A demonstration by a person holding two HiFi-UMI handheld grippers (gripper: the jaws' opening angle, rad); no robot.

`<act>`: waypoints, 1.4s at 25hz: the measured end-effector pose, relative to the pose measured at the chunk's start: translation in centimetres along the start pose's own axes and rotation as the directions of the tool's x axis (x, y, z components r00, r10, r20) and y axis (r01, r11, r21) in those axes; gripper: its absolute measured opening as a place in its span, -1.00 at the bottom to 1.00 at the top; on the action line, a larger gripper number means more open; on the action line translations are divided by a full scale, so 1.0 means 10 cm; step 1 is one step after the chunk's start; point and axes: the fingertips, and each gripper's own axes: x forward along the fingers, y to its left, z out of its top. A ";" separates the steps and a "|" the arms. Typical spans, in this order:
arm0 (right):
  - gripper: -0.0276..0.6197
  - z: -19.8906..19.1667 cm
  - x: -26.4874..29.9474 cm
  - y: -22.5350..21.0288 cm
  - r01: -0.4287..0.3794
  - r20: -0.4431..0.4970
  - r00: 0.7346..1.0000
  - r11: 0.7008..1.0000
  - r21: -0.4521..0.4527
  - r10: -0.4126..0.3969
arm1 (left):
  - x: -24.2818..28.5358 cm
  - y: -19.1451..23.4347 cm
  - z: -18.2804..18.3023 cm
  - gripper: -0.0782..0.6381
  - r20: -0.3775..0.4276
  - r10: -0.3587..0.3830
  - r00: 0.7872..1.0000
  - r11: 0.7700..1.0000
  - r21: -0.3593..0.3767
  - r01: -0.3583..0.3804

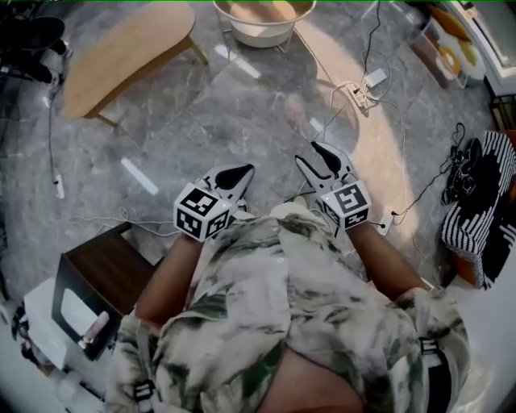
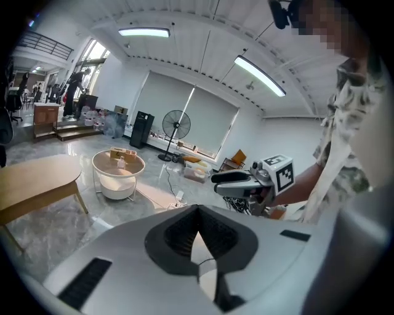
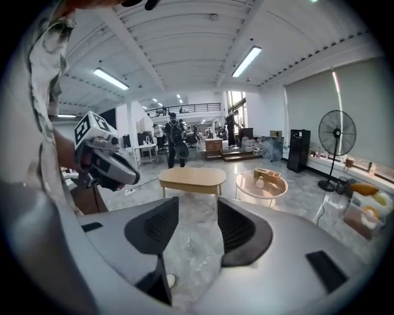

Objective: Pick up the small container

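Observation:
On the round white table (image 3: 261, 188) far ahead lie a tan box (image 3: 266, 173) and a small pale bottle-like item (image 3: 259, 181); I cannot tell which is the small container. The same round white table (image 1: 263, 24) shows at the top of the head view. Both grippers are held close to the person's chest, well short of it. My left gripper (image 1: 239, 172) is shut with nothing between its pads. My right gripper (image 1: 306, 152) stands open and empty, and only floor shows through its gap (image 3: 198, 215). The left gripper view catches the right gripper (image 2: 246, 181) beside it.
An oval wooden table (image 1: 121, 52) stands left of the round one. A power strip with cables (image 1: 363, 85) lies on the grey marble floor. A dark side table (image 1: 105, 282) is at the person's left, striped cloth (image 1: 476, 202) at the right. People (image 3: 173, 138) stand far back.

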 end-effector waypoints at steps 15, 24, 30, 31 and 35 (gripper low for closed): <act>-0.18 0.49 1.13 0.25 0.107 -0.064 0.993 0.993 0.058 -0.104 | -0.58 1.14 -0.04 -0.72 -0.020 -0.070 0.997 0.996 -0.050 0.069; -0.22 0.71 1.77 -0.37 0.064 -0.050 0.997 0.996 0.064 -0.061 | -0.06 1.62 0.42 -0.72 -0.078 -0.070 0.995 0.997 -0.043 0.067; -0.22 0.90 2.14 -1.02 0.046 -0.046 0.998 0.996 0.071 -0.043 | 0.50 1.88 0.99 -0.72 -0.105 -0.076 0.992 0.997 -0.012 0.075; -0.22 0.92 2.21 -1.12 0.041 -0.049 0.998 0.996 0.074 -0.037 | 0.59 1.92 1.07 -0.72 -0.109 -0.075 0.991 0.997 -0.012 0.074; -0.22 0.94 2.52 -1.49 0.019 -0.070 0.997 0.997 0.071 -0.014 | 0.96 2.16 1.33 -0.72 -0.128 -0.074 0.989 0.997 -0.014 0.073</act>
